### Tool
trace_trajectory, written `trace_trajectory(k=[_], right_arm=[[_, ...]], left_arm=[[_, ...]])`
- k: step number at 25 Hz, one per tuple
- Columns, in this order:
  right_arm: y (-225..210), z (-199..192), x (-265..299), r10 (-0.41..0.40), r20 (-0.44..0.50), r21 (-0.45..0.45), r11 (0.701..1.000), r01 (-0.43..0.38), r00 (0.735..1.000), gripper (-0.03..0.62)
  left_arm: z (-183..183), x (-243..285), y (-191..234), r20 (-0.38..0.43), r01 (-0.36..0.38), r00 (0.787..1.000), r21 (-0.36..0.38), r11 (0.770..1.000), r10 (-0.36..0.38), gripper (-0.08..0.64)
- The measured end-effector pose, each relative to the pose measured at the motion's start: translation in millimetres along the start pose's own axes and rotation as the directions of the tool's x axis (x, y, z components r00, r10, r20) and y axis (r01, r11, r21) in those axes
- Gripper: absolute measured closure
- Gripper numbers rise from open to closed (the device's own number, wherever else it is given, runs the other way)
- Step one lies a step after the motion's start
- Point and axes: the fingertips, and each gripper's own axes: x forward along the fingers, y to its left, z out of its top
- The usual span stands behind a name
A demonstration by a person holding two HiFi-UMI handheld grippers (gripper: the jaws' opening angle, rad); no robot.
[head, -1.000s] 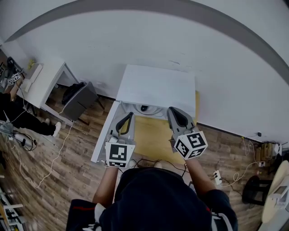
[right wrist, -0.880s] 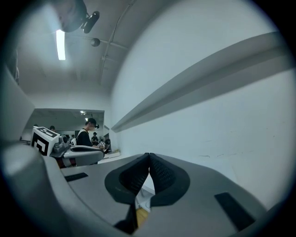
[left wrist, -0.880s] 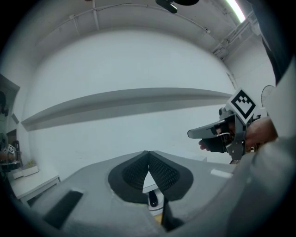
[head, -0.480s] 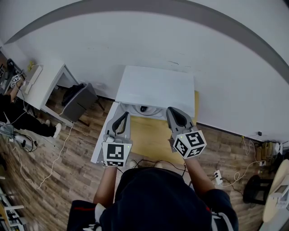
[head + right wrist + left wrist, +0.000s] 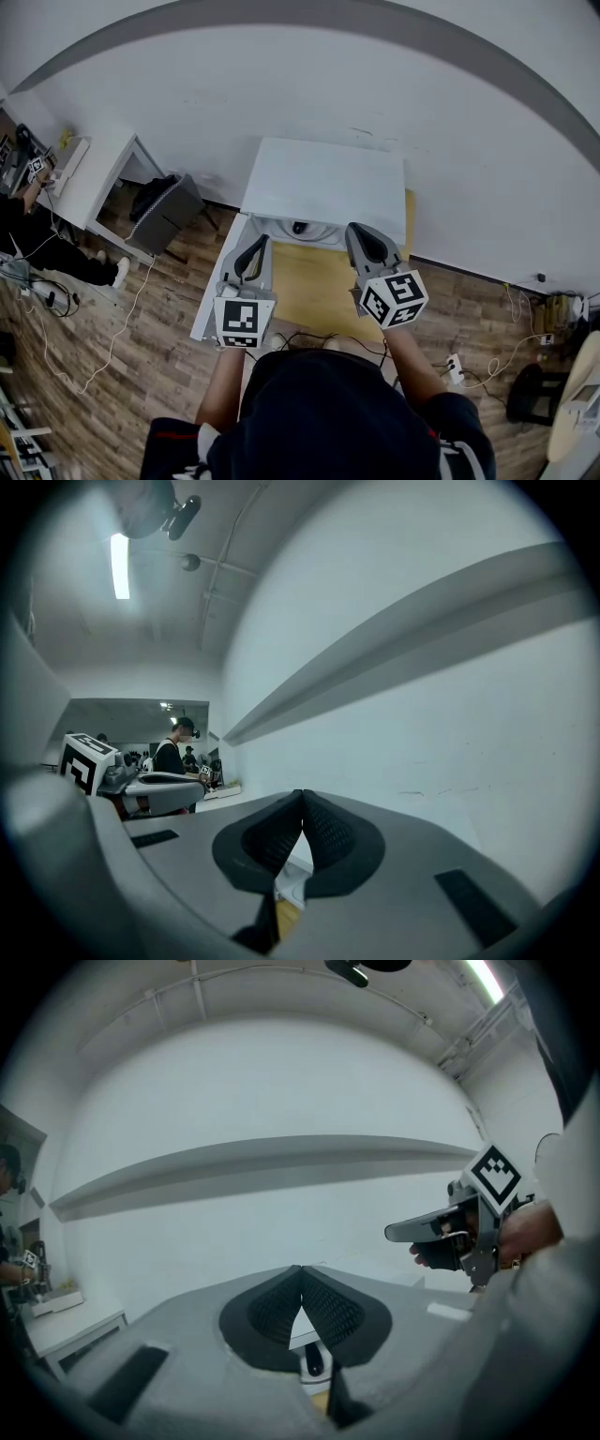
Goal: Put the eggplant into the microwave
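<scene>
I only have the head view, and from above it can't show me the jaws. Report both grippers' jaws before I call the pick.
Observer: In its own view, the left gripper has its jaws together at the tips, with nothing between them.
Operator: Now the other one.
Observer: The right gripper is the same in its view: jaws closed tip to tip, empty.
</scene>
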Motion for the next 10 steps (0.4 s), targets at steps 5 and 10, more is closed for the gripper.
trace_trajectory(k=[5, 10], right_arm=[[-2.3, -2.2, 0.0, 0.0, -0.002, 0.008, 1.0, 0.0, 1.0, 0.58], [-1.2, -2.4, 4.0, 0.002, -0.002, 0.012, 1.0, -0.002, 1.0, 0.58]], left_arm=[[-1.2, 0.5, 0.5, -0.003, -0.007, 1.0, 0.003, 1.0, 0.007, 0.545], [-1.8, 1.0, 4.6, -0.003, -0.008, 1.0, 0.008, 1.0, 0.008, 0.545]])
